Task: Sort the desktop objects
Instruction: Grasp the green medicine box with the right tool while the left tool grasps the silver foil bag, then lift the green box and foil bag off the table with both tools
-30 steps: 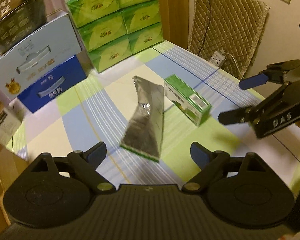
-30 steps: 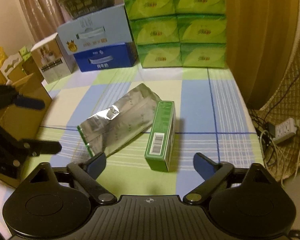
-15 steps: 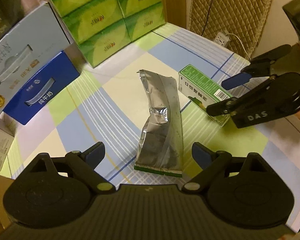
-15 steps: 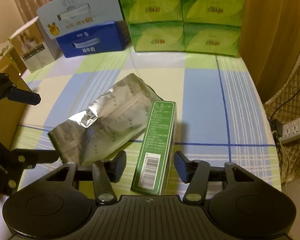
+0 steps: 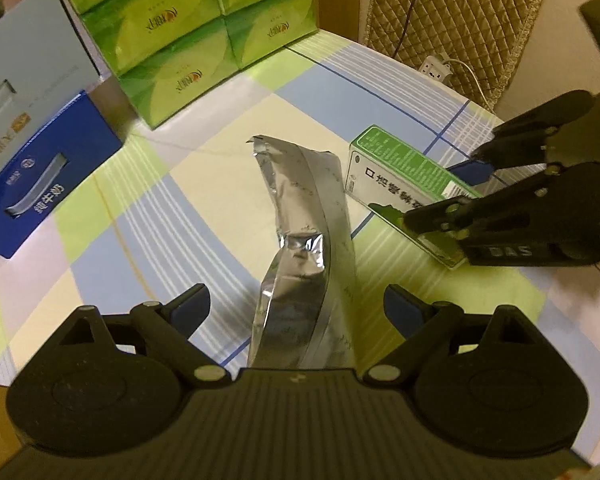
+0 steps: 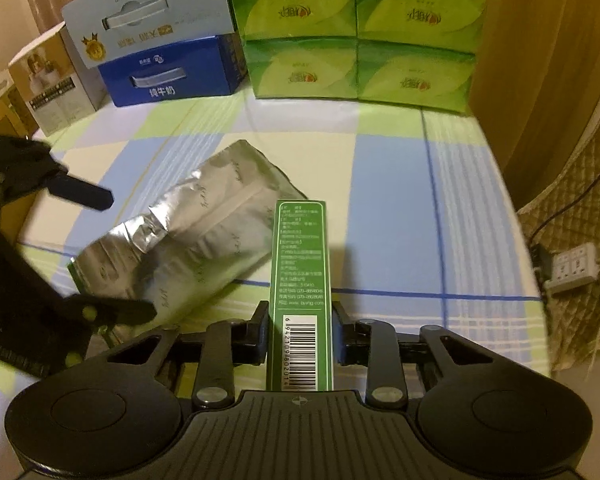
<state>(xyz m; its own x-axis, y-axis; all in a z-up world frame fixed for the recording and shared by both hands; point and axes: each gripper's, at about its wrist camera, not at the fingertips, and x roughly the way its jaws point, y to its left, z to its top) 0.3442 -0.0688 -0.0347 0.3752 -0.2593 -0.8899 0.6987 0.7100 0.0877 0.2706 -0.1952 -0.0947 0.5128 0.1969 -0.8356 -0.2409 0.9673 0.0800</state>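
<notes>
The left wrist view looks low and close along the crumpled silver foil pouch toward the stacked green tissue packs. The right wrist view, right of that pouch, faces the same packs; both share them.

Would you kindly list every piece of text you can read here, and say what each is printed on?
"DAS": right hand-held gripper body.
"纯牛奶": blue milk carton.
"www.byjing.com", roughly: green box, side panel; the small print above is unreadable.
Barcode digits, same box: partly legible.
Green tissue packs: logo too blurred.
</notes>
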